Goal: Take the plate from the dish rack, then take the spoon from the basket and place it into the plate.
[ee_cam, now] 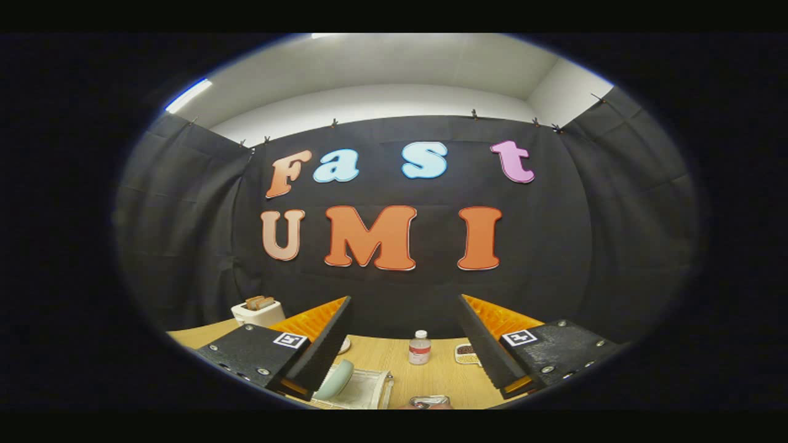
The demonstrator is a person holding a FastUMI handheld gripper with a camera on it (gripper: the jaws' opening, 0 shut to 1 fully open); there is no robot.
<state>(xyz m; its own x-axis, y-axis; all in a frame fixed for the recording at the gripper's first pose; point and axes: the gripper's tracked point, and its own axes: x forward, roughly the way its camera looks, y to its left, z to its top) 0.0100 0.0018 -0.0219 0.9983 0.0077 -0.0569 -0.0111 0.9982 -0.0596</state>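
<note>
Gripper view: the tool [406, 335] is held up above the desk [440, 375], fingers spread wide w/ nothing between them, pointing fwd at the booth's black cloth wall. Wooden desk shows low in the gap betw. the fingers. The plate [335, 378], pale green, stands on edge in the dish rack [363, 391], a pale rack just ahead of the left finger and partly hidden behind it; plate untouched, well apart from both fingers. Further back, roughly mid-gap, a small clear bottle [420, 347] w/ white cap and red label stands upright on the desk. Near it to the right, just beside the right finger's inner edge, a small white dish [466, 353] w/ something brownish in it, partly hidden by that finger. At the nearest desk edge, betw. the fingers, a shiny metal-looking item [430, 401] is cut off; can't tell what it is, so can't tell if it's the spoon or basket. A small round pale thing [345, 346] peeks out next to the left finger's inner edge, too hidden to ID. Beyond the left finger, at the back of the desk by the wall, a white toaster [258, 312] w/ bread slices sticking up out of the top.
</note>
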